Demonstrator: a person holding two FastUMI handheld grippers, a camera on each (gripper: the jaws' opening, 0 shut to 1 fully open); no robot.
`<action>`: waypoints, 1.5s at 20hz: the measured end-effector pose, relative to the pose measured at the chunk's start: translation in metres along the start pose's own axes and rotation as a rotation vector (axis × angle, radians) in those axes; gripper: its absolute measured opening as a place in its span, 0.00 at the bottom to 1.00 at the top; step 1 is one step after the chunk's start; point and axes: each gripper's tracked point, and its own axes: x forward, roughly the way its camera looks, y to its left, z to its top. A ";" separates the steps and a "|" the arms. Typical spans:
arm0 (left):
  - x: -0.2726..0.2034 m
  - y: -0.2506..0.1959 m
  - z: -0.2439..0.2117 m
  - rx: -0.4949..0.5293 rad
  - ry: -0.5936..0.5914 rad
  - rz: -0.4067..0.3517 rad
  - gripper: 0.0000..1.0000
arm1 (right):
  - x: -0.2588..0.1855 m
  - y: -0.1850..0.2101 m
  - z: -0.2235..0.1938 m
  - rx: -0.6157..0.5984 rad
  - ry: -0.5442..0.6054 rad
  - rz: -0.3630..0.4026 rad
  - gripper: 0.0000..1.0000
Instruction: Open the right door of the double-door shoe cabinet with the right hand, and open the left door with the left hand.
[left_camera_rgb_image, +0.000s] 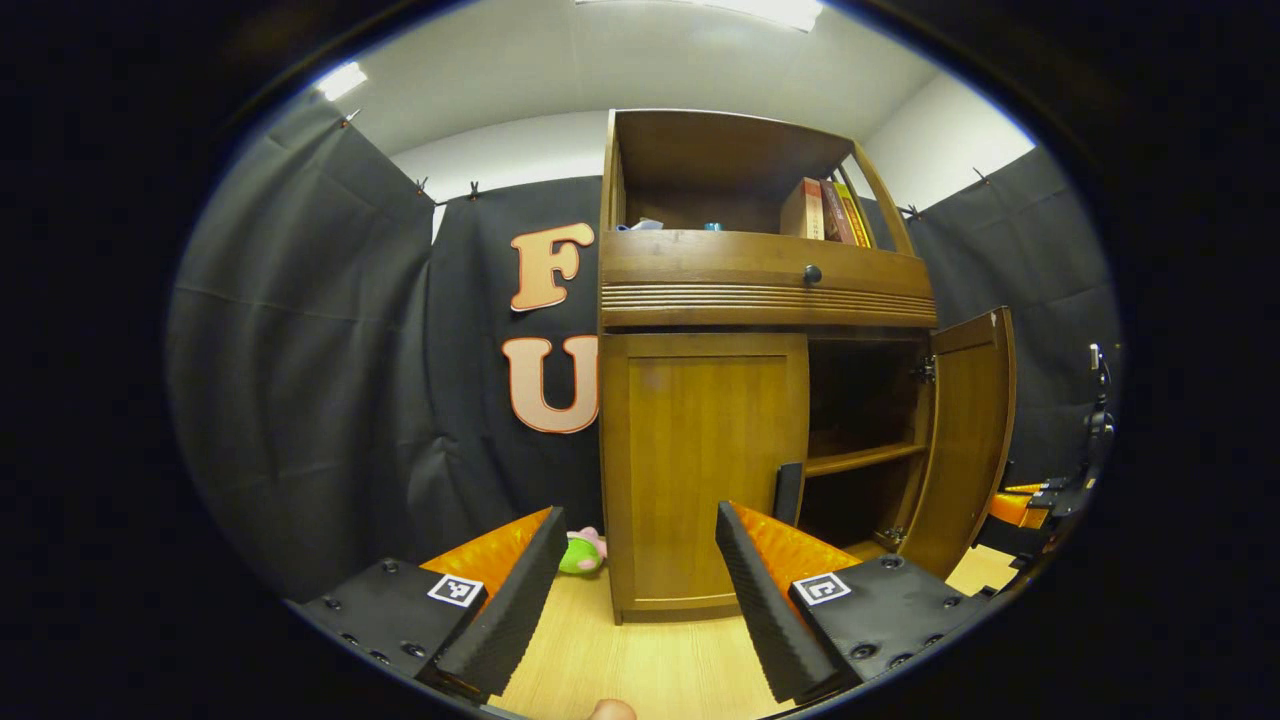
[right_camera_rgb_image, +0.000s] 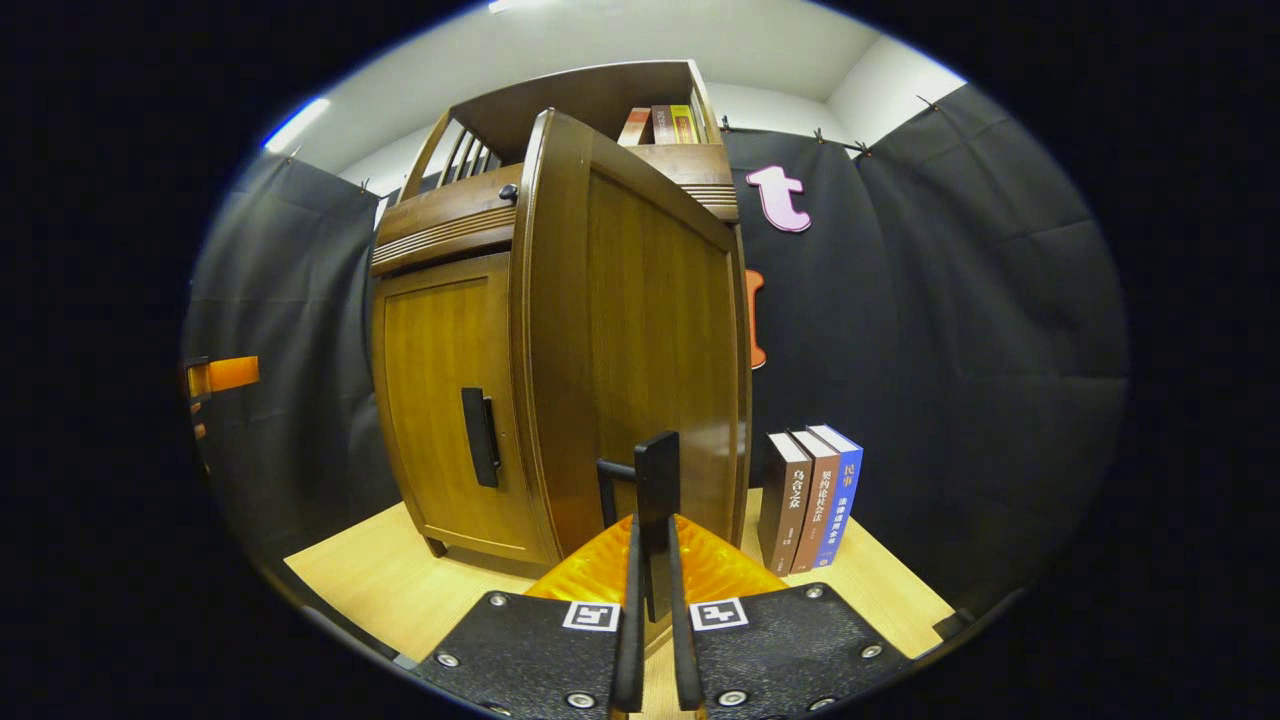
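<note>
The wooden shoe cabinet (left_camera_rgb_image: 760, 290) stands ahead in the left gripper view. Its left door (left_camera_rgb_image: 700, 470) is closed, with a black handle (left_camera_rgb_image: 788, 492) at its inner edge. The right door (left_camera_rgb_image: 965, 440) is swung out, baring dark inner shelves. My left gripper (left_camera_rgb_image: 635, 560) is open, low in front of the closed door and short of it. In the right gripper view the right door (right_camera_rgb_image: 640, 330) stands open toward me, and my right gripper (right_camera_rgb_image: 652, 545) is shut on its black handle (right_camera_rgb_image: 657, 470). The left door (right_camera_rgb_image: 450, 400) and its handle (right_camera_rgb_image: 480, 437) show beyond.
A pink and green plush toy (left_camera_rgb_image: 582, 550) lies on the wooden floor left of the cabinet. Three books (right_camera_rgb_image: 810, 495) stand on the floor to the right of the open door. More books (left_camera_rgb_image: 825, 210) sit on the top shelf above a drawer knob (left_camera_rgb_image: 812, 273).
</note>
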 end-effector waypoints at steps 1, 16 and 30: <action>0.000 0.000 0.000 0.005 0.005 -0.003 0.95 | -0.002 -0.005 0.000 0.000 -0.001 -0.006 0.11; 0.001 -0.018 -0.008 0.006 0.037 -0.080 0.97 | -0.019 -0.105 0.003 0.011 -0.014 -0.089 0.04; 0.009 -0.034 -0.015 0.025 0.056 -0.138 0.98 | -0.036 -0.188 0.003 0.092 -0.036 -0.155 0.06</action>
